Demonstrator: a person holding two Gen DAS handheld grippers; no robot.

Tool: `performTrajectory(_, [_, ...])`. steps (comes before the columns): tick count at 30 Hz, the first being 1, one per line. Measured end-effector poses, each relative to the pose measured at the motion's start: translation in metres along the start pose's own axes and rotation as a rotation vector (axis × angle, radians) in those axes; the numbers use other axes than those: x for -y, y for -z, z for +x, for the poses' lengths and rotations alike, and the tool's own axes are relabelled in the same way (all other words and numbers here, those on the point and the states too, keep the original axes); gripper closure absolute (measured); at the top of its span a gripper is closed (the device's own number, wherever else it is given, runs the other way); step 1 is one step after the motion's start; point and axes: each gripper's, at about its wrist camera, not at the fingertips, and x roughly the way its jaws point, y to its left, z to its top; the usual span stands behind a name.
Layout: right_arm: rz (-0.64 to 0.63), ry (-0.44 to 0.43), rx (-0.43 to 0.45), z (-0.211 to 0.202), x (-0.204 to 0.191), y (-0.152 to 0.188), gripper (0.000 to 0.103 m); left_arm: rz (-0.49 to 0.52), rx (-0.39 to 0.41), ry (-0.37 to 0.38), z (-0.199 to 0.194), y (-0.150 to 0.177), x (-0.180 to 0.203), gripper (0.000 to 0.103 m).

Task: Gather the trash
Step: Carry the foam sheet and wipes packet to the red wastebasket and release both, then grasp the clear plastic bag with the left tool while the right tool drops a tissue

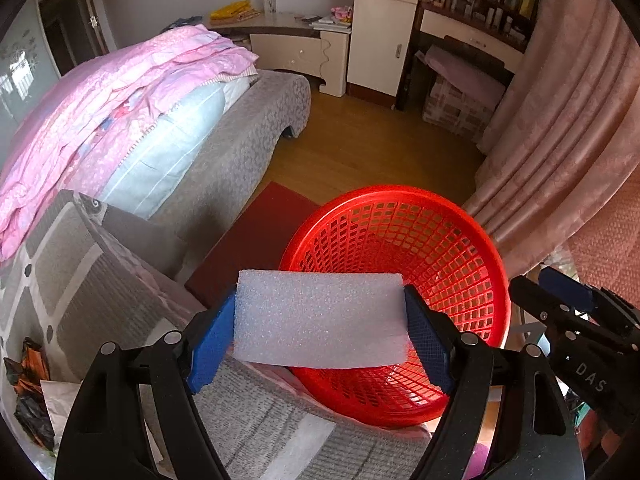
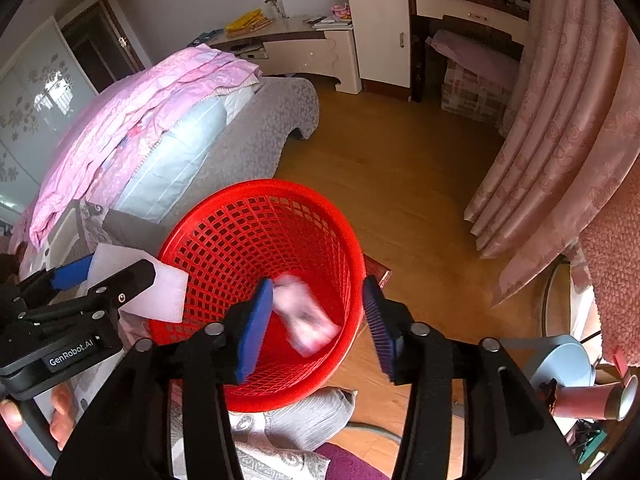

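The step in hand is dropping trash into the one red basket (image 2: 256,240); the right gripper (image 2: 316,328) hangs over it with fingers spread wide, and one pinkish scrap (image 2: 306,320) (blurred) lies inside; the left gripper (image 1: 320,320) pinches one white foam piece (image 1: 320,316) at the near rim; next it likely needs carrying over the opening and releasing.
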Motion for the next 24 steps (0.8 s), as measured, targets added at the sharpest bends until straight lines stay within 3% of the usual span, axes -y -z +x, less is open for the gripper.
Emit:
performTrajectory(8, [0.007, 0.002, 0.018, -0.008, 0.000, 0.003, 0.054, -0.019, 0.026, -0.004, -0.009, 0.001, -0.005, 0.019])
performTrajectory(16, [0.006, -0.001, 0.042, -0.022, -0.001, 0.006, 0.053, 0.002, 0.056, -0.029, -0.026, 0.006, -0.003, 0.019])
performTrajectory(24, [-0.036, -0.021, 0.098, -0.038, -0.014, 0.013, 0.046, -0.040, 0.089, -0.069, -0.050, 0.018, -0.018, 0.019])
